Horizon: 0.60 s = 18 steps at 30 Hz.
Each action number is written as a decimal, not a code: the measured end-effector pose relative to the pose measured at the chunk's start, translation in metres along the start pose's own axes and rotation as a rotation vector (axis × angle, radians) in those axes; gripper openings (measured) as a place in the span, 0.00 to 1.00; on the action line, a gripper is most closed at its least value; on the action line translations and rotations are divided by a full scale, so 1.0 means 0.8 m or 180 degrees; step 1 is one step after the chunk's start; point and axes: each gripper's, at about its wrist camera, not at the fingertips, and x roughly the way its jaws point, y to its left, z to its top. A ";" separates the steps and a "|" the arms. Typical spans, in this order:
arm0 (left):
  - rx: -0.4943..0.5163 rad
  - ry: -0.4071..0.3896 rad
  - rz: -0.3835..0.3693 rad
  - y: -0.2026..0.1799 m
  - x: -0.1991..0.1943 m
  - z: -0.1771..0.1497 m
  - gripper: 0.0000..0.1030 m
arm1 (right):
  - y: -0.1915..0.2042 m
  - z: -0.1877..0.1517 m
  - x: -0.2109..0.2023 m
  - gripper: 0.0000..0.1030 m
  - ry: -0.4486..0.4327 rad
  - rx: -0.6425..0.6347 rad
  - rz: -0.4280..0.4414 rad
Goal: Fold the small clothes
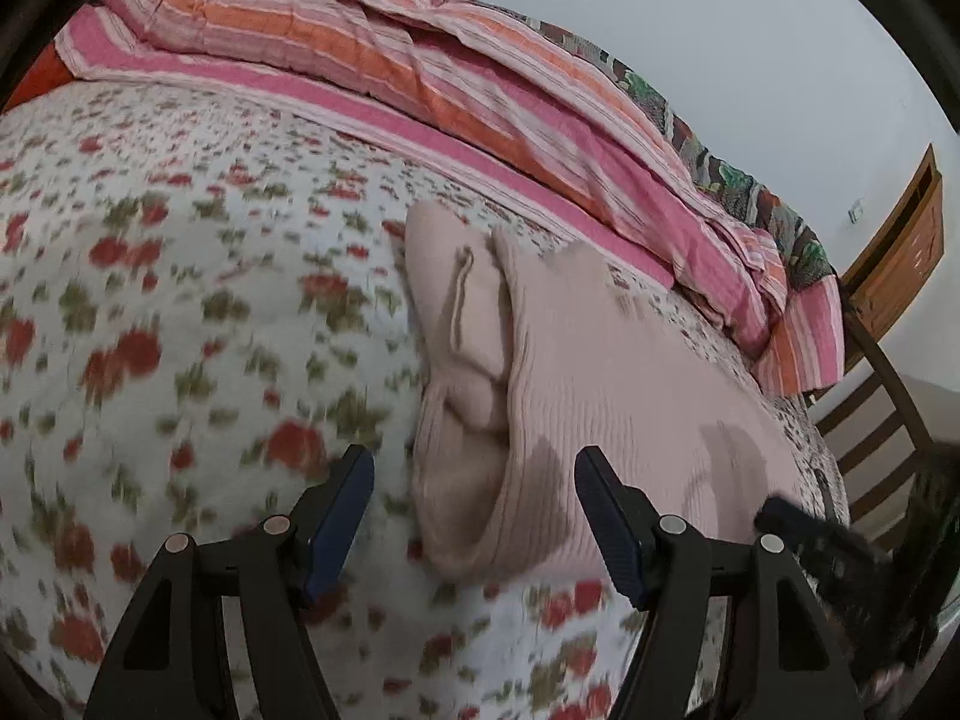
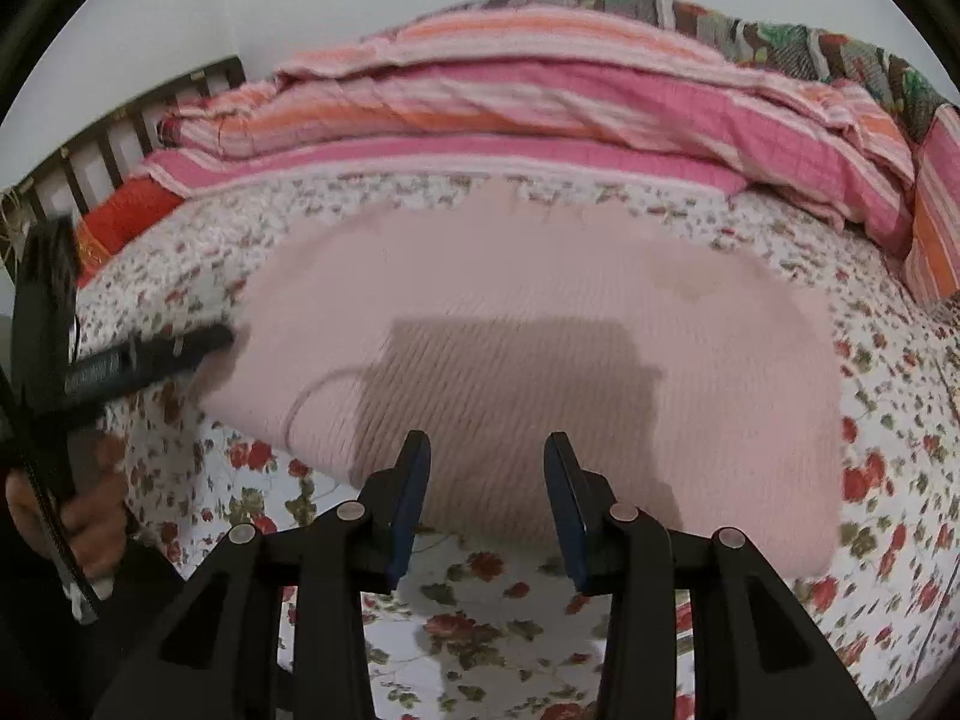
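A bed (image 2: 540, 630) with a floral cover carries a pale pink ribbed garment (image 2: 540, 312). A striped pink-orange blanket (image 2: 540, 96) lies bunched along its far side, seemingly over another patterned layer.

Floral bedspread (image 1: 180, 312), white with red flowers, covers the bed. Striped pink-and-orange quilt (image 2: 540, 96) lies bunched along the far edge by the wall. Wooden chair (image 1: 882, 408) beside the bed.

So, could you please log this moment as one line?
left gripper: open, empty | right gripper: open, empty | pale pink ribbed knit garment: flat on floral quilt
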 end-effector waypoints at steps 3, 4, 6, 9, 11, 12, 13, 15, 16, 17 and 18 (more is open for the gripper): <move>0.0019 0.0028 0.0024 0.000 0.003 -0.005 0.67 | -0.024 0.013 -0.003 0.38 -0.0119 0.0094 -0.0007; 0.0019 0.0034 0.0025 -0.001 0.006 -0.004 0.67 | -0.036 0.020 -0.001 0.38 -0.0148 0.0158 -0.0024; 0.0011 0.0059 0.0032 -0.003 0.015 -0.001 0.67 | -0.057 0.029 0.000 0.38 -0.0204 0.0296 -0.0006; -0.0056 0.0061 -0.0008 -0.004 0.028 0.006 0.67 | -0.082 0.030 0.006 0.38 -0.0215 0.0539 0.0142; -0.0104 0.0048 -0.0003 -0.005 0.035 0.011 0.68 | -0.096 0.029 0.015 0.38 -0.0187 0.0599 0.0207; -0.0148 0.0061 0.0011 -0.005 0.039 0.013 0.68 | -0.099 0.029 0.017 0.38 -0.0184 0.0610 0.0204; -0.0172 0.0049 0.0006 -0.005 0.041 0.014 0.68 | -0.106 0.030 0.018 0.38 -0.0189 0.0614 0.0209; -0.0223 0.0008 -0.0023 -0.004 0.041 0.017 0.68 | -0.115 0.034 0.017 0.38 -0.0230 0.0611 0.0188; -0.0226 -0.0021 -0.0055 -0.005 0.039 0.019 0.67 | -0.122 0.036 0.012 0.38 -0.0285 0.0615 0.0155; -0.0219 -0.0038 -0.0058 -0.006 0.038 0.020 0.67 | -0.129 0.037 0.008 0.38 -0.0343 0.0626 0.0139; -0.0207 -0.0042 -0.0040 -0.008 0.038 0.022 0.67 | -0.135 0.036 0.005 0.38 -0.0394 0.0650 0.0141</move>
